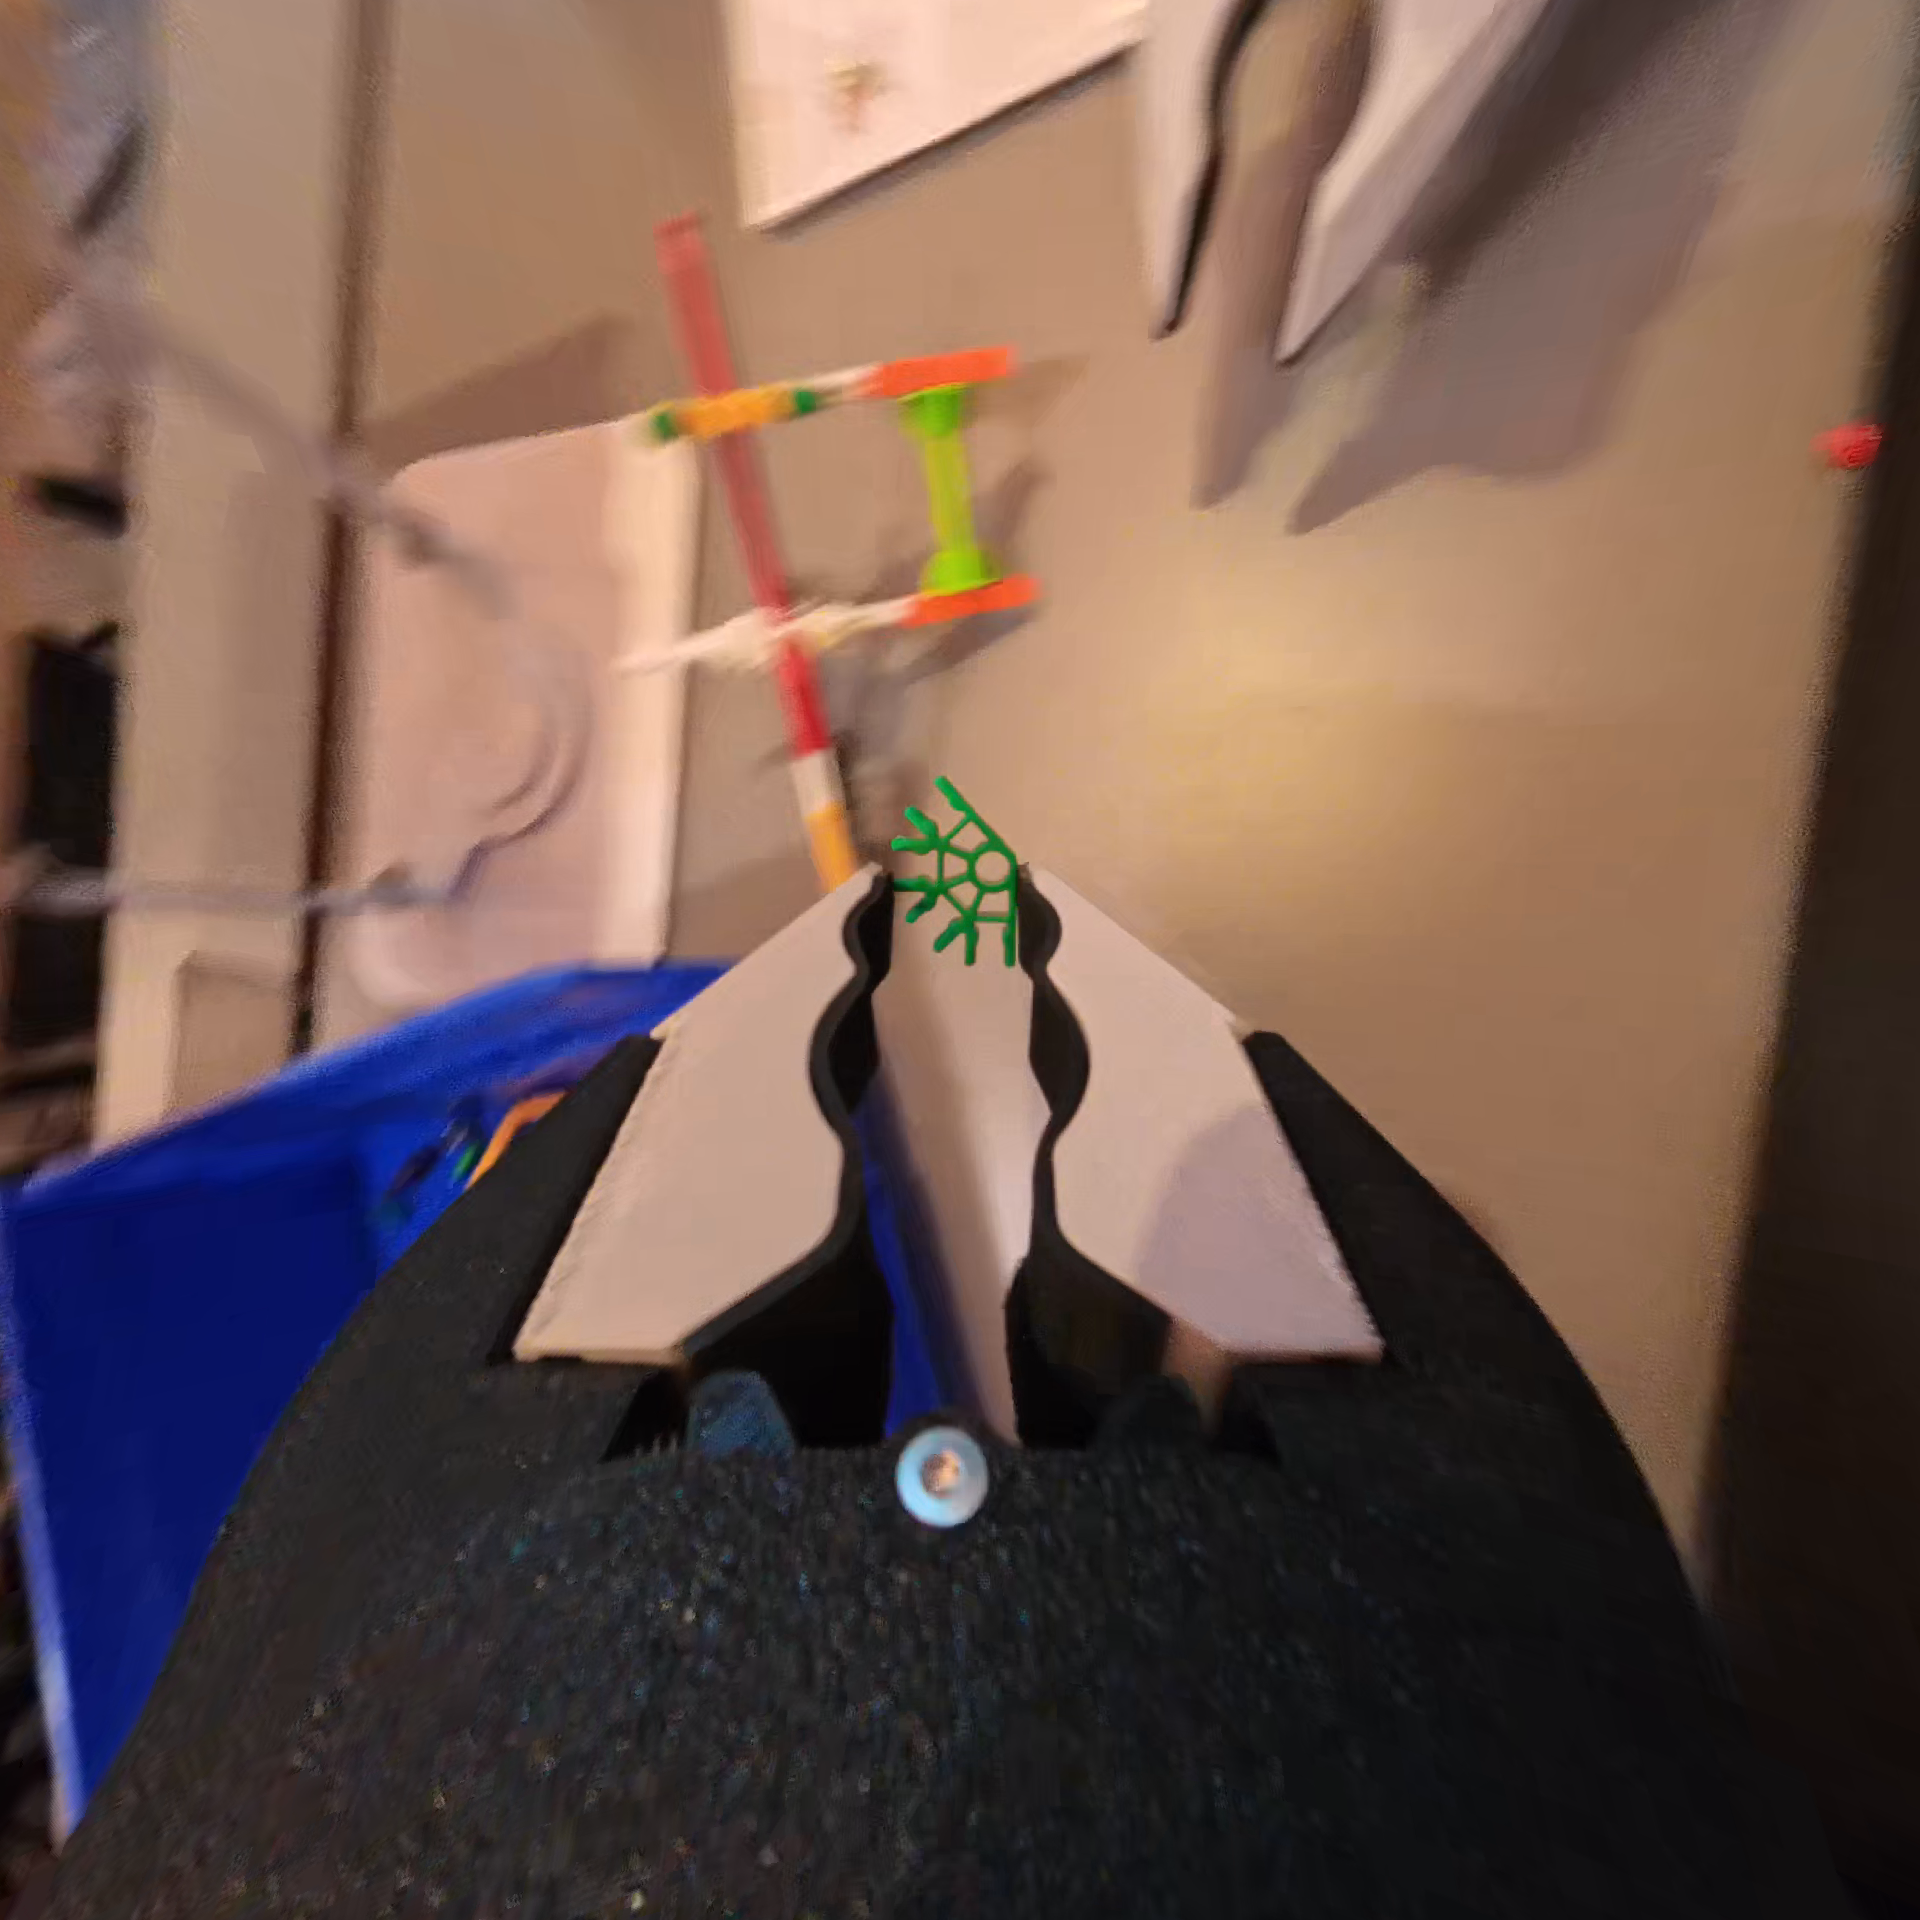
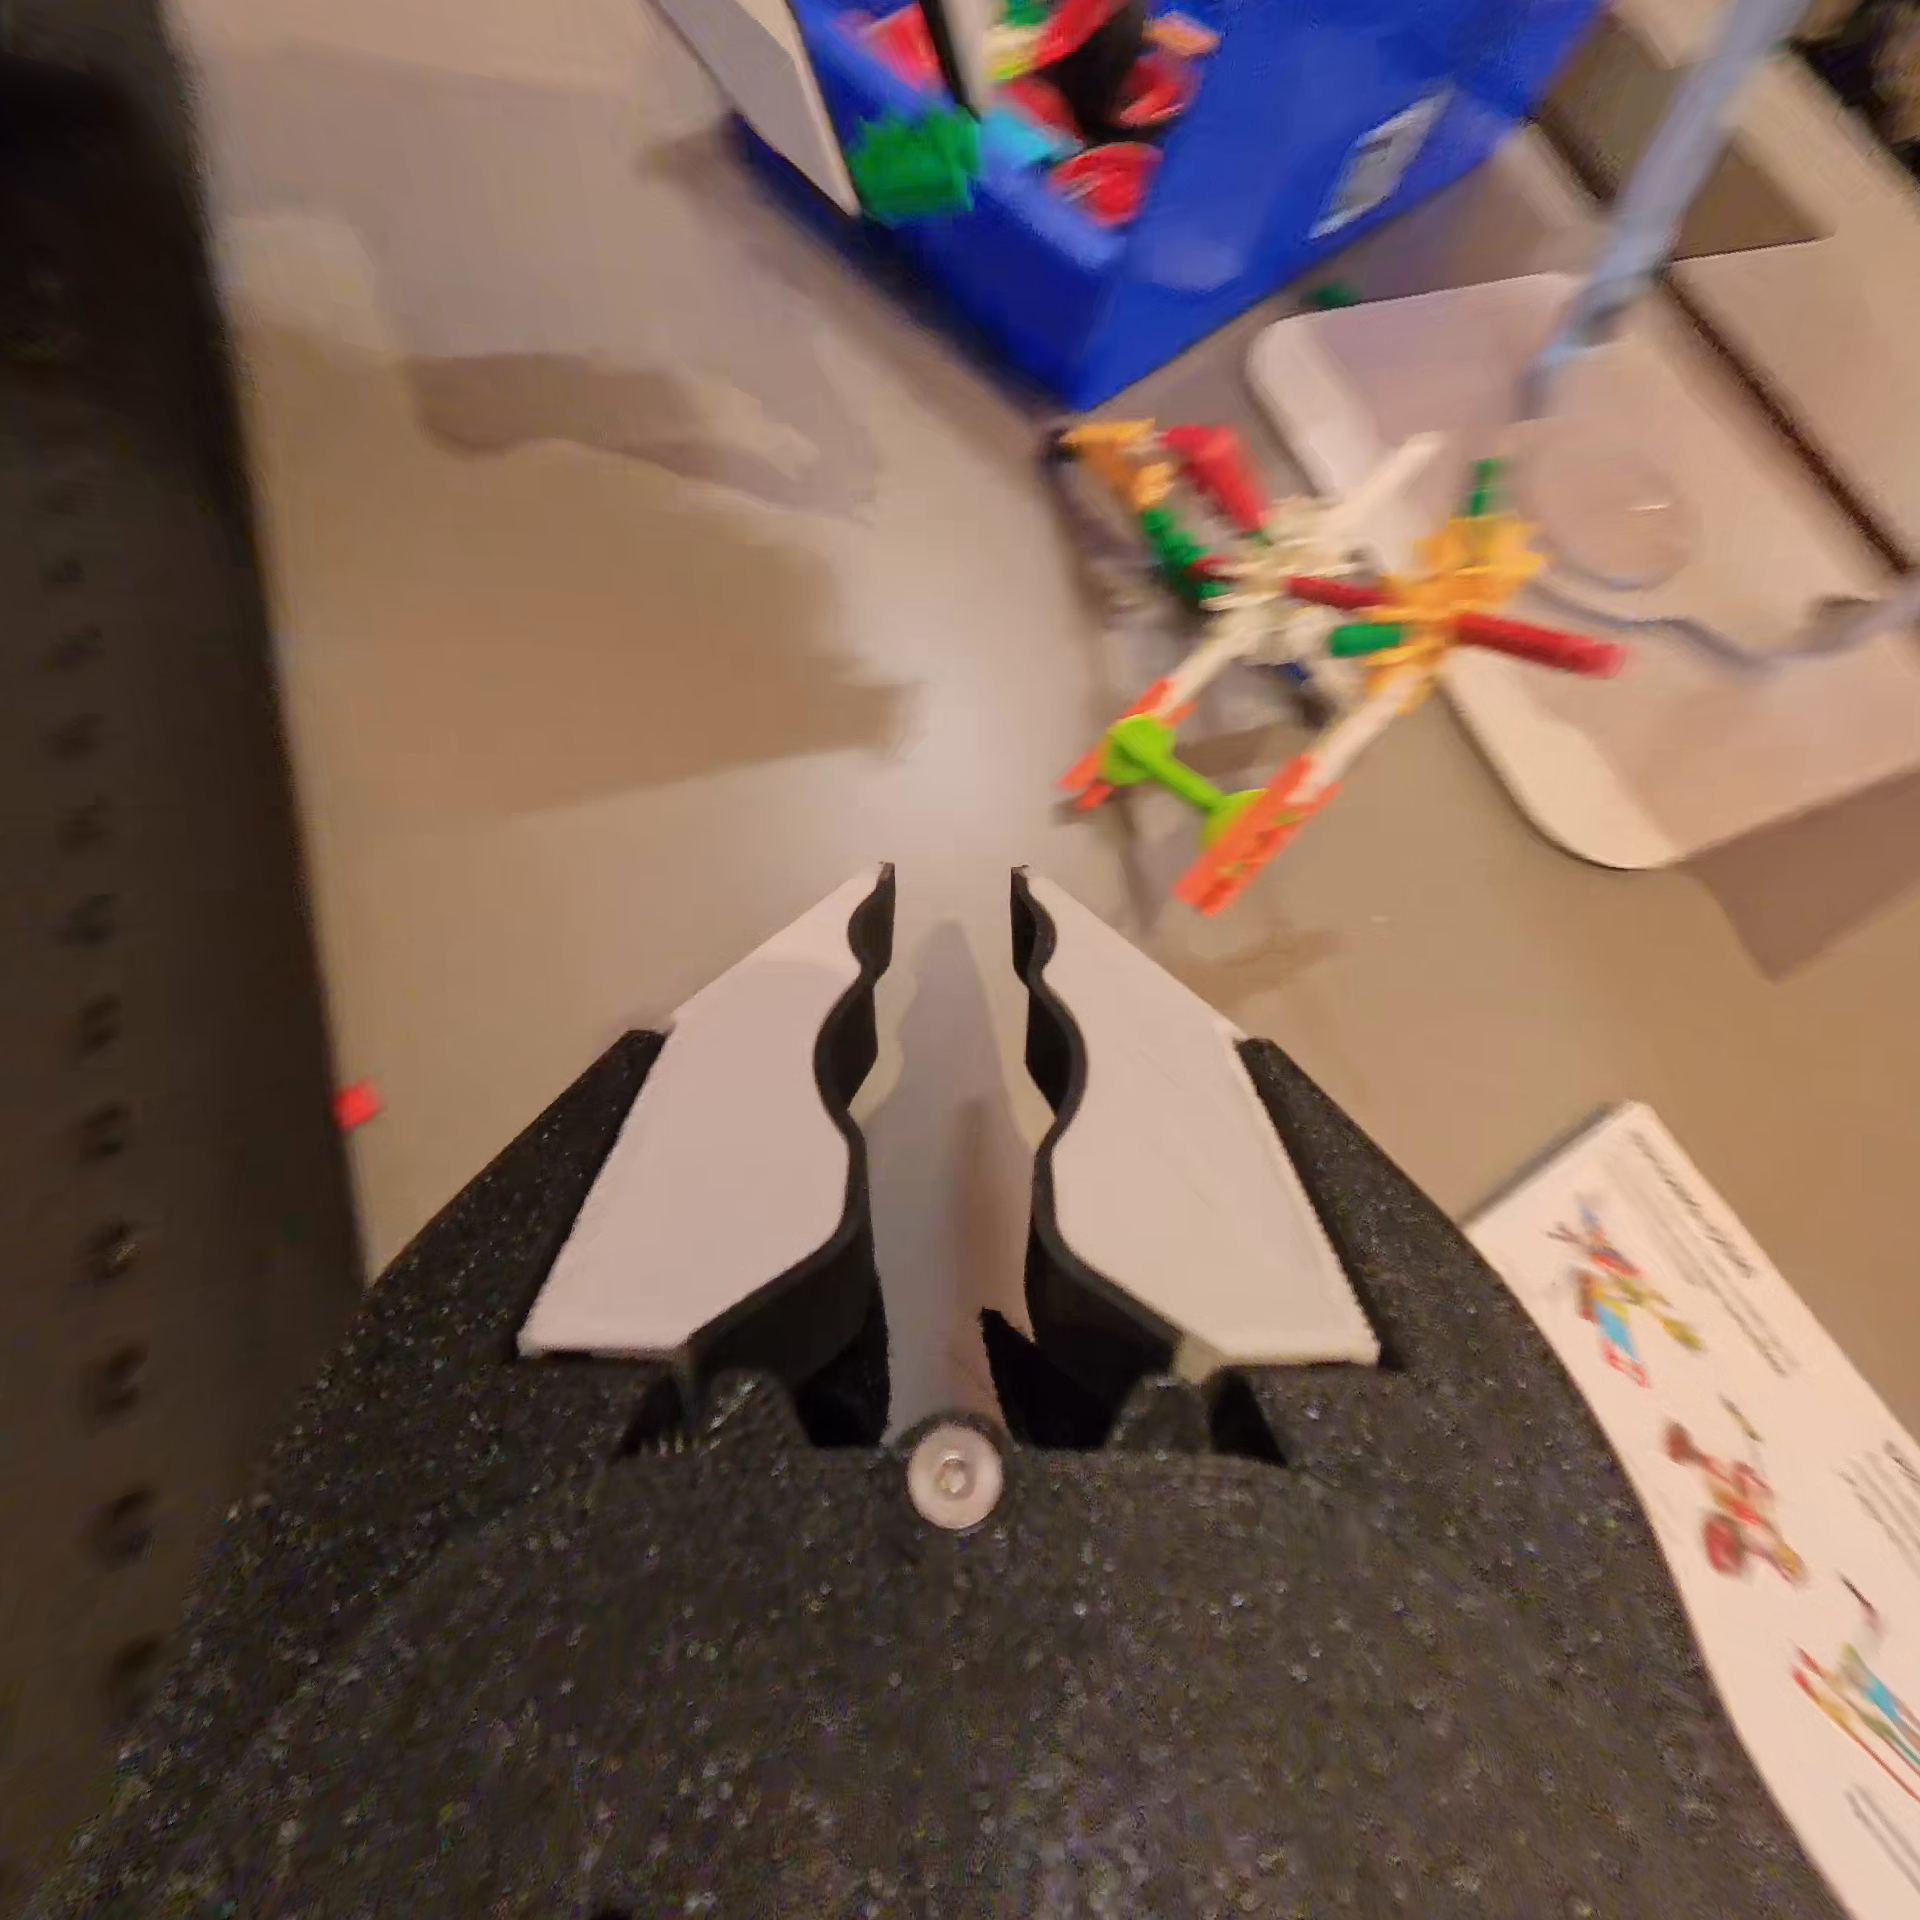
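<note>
My left gripper (image 1: 954,883) is shut on a small green fan-shaped connector (image 1: 961,883), which is pinched upright at the fingertips with its flat edge on the right pad and its prongs towards the left pad. It hangs above the tan table. Beyond it lies a toy model of rods and connectors (image 1: 831,520) with a lime-green spool between orange pieces. My right gripper (image 2: 953,883) is open with nothing between its fingers, above bare table. The model (image 2: 1330,623) lies to its upper right. The right gripper's grey fingers (image 1: 1299,208) show blurred at the top of the left wrist view.
A blue bin of loose parts (image 2: 1195,229) stands behind the model and also shows at lower left in the left wrist view (image 1: 208,1195). A white tray (image 2: 1662,748) lies to the right and an instruction sheet (image 2: 1714,1455) at lower right. A small red piece (image 2: 356,1103) lies by the dark table edge. The left gripper's tips are roughly 12 cm from the right gripper's. Measured from the fingertips, the small red piece (image 2: 356,1103) is 12 cm or so from the right gripper and 20 cm from the left. The left camera catches it too, in the left wrist view (image 1: 1867,430).
</note>
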A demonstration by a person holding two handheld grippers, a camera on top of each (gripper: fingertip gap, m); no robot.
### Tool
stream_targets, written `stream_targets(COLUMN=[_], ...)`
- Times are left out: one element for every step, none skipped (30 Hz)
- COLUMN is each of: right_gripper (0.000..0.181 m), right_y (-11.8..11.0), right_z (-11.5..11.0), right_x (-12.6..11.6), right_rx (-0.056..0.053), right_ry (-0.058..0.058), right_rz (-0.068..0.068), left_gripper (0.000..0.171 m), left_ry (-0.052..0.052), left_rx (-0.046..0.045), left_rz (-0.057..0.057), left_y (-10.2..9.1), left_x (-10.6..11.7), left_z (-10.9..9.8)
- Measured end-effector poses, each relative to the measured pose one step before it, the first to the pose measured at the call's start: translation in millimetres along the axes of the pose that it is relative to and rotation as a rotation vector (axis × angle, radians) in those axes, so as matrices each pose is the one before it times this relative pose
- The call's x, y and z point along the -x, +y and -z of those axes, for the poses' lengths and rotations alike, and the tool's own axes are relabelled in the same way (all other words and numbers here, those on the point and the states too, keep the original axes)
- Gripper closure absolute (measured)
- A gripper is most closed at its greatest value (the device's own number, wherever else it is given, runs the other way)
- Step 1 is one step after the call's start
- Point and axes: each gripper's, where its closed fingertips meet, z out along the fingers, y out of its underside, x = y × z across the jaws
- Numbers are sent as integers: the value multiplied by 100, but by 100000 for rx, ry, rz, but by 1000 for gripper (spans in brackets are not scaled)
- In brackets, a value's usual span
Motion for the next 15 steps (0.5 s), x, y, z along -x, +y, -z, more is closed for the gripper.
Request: stream_targets(right_gripper=[160, 153, 147, 145, 142, 139, 138, 138, 138, 139, 139, 139, 139, 142, 158], right_y=[-466, -291, -278, -220, 33, 178, 222, 276, 249, 120, 58, -105, -269, -372, -347], right_z=[57, -34, -81, -117, -252, -385, -486, -596, -637, -655, -598, -497, -374, -260, -145], right_x=[-1275, -980, -1076, -1074, -484, -415, -574, -179, 133, -85, -139, 76, 24, -208, -294], right_rx=[-1554, -594, -712, -657, 947, 1705, 1763, 1892, 1613, 1086, 895, 237, -525, -1127, -1289], right_ry=[5512, 3234, 4136, 4590, 1190, 1026, 1994, -456, -2333, -779, -330, -1624, -1279, 160, 479], right_rz=[-2752, -3668, -3372, -2525, -2348, -2472, -2555, -2313, -2138, -1968, -1029, -558, -1440, -1561, -1240], left_gripper=[150, 150, 150, 150, 150, 141, 119, 106, 102, 99, 98, 98, 98, 98, 100], left_ry=[-7292, -7813, -5453, -3389, -4236, -3636, -3068, -1291, -73, 409, 1551, 353, -291, 1730, 1970], left_rx=[1193, 1986, 2178, 1845, 3303, 5049, 3971, 2864, 1344, -1482, -3053, -3615, -4471, -4686, -4430], left_rz=[3771, 3998, 4721, 4149, 4273, 3910, 2181, 1371, 133, -1455, -1810, -1548, -2219, -3217, -3428], left_y=[1110, 1221, 1160, 1007, 1085, 1215, 902, 566, 121, -486, -931, -1218, -1479, -1573, -1556], left_x=[1873, 1958, 1598, 1170, 1207, 1004, 718, 287, -58, -358, -679, -577, -591, -1063, -1165], left_z=[890, 576, 238, -43, -306, -544, -605, -545, -335, -61, 133, 192, 156, 27, -137])
